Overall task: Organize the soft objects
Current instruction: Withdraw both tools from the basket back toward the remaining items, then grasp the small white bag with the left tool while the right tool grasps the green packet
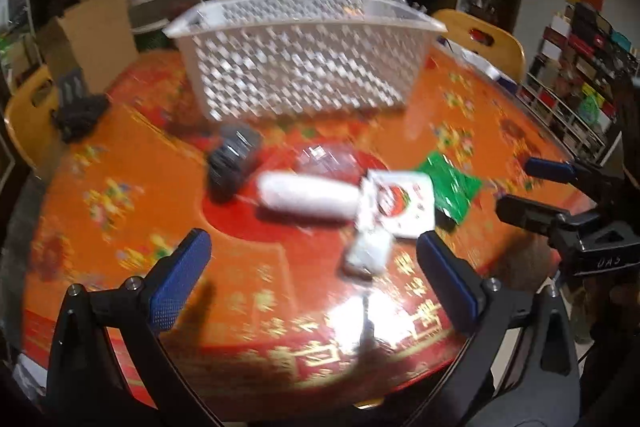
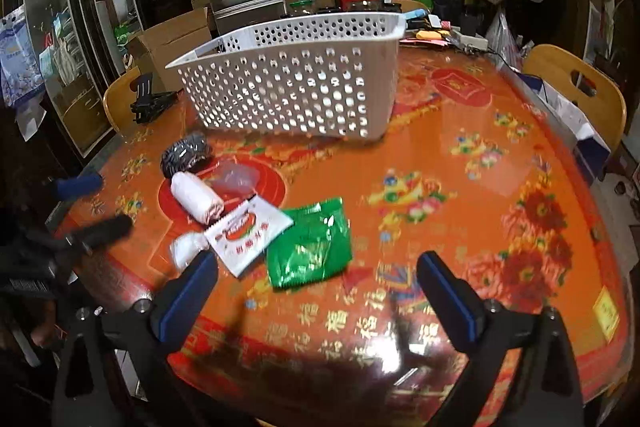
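A: Left wrist view first. The left gripper [image 1: 312, 267] is spread wide, nothing between its pads, and it hangs over the near edge of the table [image 1: 120, 163]. Blurry frame.

B: Soft items?

A: All clustered mid-table. A white roll [image 1: 306, 195] lies on its side, a white packet with a red print [image 1: 400, 203] touches its right end, and a small clear-wrapped white bundle [image 1: 368, 251] sits just in front of the packet. A green foil pouch [image 1: 452, 187] is to the right, partly under the packet. A dark scrubber-like wad [image 1: 232, 163] is left of the roll. The white perforated basket [image 1: 296, 63] stands behind them toward the far edge; whether anything is in it cannot be told.

B: The other tool?

A: The right gripper [image 1: 528, 191] shows at the right edge, fingers apart, empty.

B: Right wrist view.

A: The right gripper [image 2: 316, 299] is spread open and empty over the near edge. The green foil pouch [image 2: 310, 245] lies just ahead of it, nearest of all. The packet [image 2: 248, 231], roll [image 2: 196, 201], bundle [image 2: 186, 251] and wad [image 2: 186, 155] trail off to the left; the basket [image 2: 292, 83] is beyond. The left gripper's tips [image 2: 86, 207] appear at the left.

B: Step?

A: Probably the start, an approach with no grasp made. The next move likely calls for lowering onto one item, the pouch for the right or the bundle for the left, pinching a raised edge since the flat packs lie tight to the table, then carrying it over the basket rim.
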`<state>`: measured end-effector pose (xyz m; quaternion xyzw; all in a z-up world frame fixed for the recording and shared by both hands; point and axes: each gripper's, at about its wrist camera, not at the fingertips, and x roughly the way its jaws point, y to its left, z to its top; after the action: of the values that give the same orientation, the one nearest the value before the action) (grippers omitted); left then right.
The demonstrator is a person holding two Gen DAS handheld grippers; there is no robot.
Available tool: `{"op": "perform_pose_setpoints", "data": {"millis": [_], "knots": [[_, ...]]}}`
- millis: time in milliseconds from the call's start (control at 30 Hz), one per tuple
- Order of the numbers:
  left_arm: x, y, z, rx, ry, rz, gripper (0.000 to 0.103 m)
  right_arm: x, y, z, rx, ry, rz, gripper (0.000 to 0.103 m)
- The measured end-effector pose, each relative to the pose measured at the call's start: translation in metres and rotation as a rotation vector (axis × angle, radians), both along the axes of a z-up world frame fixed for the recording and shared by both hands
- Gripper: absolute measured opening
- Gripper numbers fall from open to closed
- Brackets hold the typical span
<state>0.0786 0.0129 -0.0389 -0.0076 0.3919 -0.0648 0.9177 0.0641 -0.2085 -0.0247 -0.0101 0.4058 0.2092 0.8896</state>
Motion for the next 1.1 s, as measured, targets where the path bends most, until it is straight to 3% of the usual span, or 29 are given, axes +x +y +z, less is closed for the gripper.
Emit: {"op": "perform_pose_setpoints", "data": {"millis": [133,333,567,800,1000,1100], "knots": [[0.003,-0.013,-0.021,0.019,0.019,-0.015,0.087,0.0,0.002,-0.01,-0.011,-0.007,-0.005,0.096],[0.013,-0.018,-0.031,0.015,0.033,-0.023,0.071,0.014,0.013,-0.028,-0.036,0.024,0.015,0.08],[0.02,-0.018,-0.035,0.008,0.035,-0.032,0.063,0.023,0.025,-0.036,-0.072,0.024,0.034,0.074],[0.025,-0.019,-0.038,0.002,0.033,-0.033,0.063,0.03,0.032,-0.038,-0.117,-0.002,0.04,0.07],[0.026,-0.021,-0.04,0.004,0.03,-0.034,0.063,0.027,0.037,-0.039,-0.147,-0.028,0.06,0.061],[0.026,-0.022,-0.04,0.002,0.029,-0.036,0.055,0.026,0.034,-0.039,-0.144,-0.029,0.053,0.052]]}}
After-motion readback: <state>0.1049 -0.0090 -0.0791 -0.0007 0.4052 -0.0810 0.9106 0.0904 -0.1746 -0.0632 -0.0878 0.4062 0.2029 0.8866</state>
